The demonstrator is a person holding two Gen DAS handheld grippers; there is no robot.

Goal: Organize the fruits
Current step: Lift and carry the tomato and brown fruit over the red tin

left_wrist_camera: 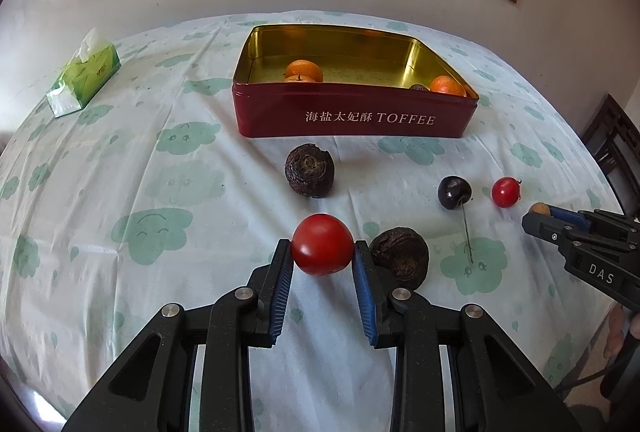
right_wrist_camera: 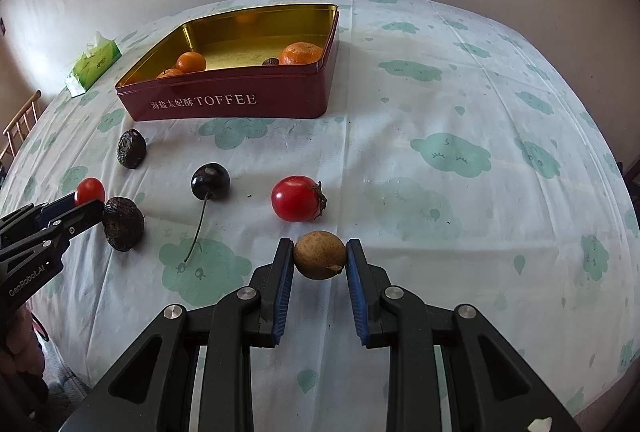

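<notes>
While both grippers were clamped on fruit, the red toffee tin [left_wrist_camera: 352, 112] waited beyond.
The left gripper [left_wrist_camera: 322, 252] squeezed a soft, slippery cherry tomato [left_wrist_camera: 322, 250] across its middle; the right gripper [right_wrist_camera: 320, 255] pinched a light, brittle-shelled longan [right_wrist_camera: 320, 255], likely needing gentle pressure.

Both tools are matte black plastic with angular, cut-out linkage arms. The left gripper [left_wrist_camera: 322, 252] has round silver screws at its pivots and ribbed blue pads lining the jaws. The right gripper [right_wrist_camera: 320, 252] is built the same way. Seen from the side, one body bears white letters "DAS", the other "GenRobot.AI", with small silver screws along the fingers.
</notes>
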